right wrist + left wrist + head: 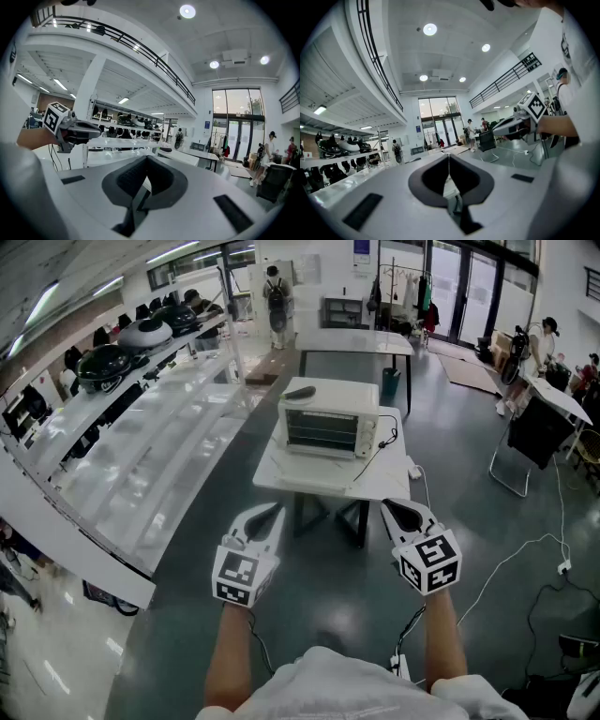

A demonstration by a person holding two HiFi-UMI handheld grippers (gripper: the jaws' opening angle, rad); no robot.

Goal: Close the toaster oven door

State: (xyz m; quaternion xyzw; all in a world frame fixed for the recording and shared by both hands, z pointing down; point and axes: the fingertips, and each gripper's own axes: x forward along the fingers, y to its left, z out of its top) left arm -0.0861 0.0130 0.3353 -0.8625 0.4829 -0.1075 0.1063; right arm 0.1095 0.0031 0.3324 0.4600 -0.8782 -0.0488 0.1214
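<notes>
In the head view, I hold both tools out in front of me over the grey floor, well short of the work. My left gripper [273,512] and my right gripper [391,508] sit side by side, level with each other and apart. Each has its jaws drawn together to a point with nothing between them. The toaster oven [330,418] stands ahead of them and roughly midway between the two. It rests on a white table [281,486], with its glass front turned towards me. The near edge of the table lies just beyond my jaw tips, and neither tool touches the table or the oven. A dark object [300,392] lies on the oven's top, and a black cable [389,437] trails off its right side.

In the left gripper view, the left gripper [449,158] has its dark pads pressed shut with nothing between them. My right gripper [513,126] shows off to the right, carrying its marker cube [533,105].

In the right gripper view, the right gripper [146,159] is likewise closed on nothing. My left gripper [77,130] shows at the left. I cannot make out the oven here.
</notes>
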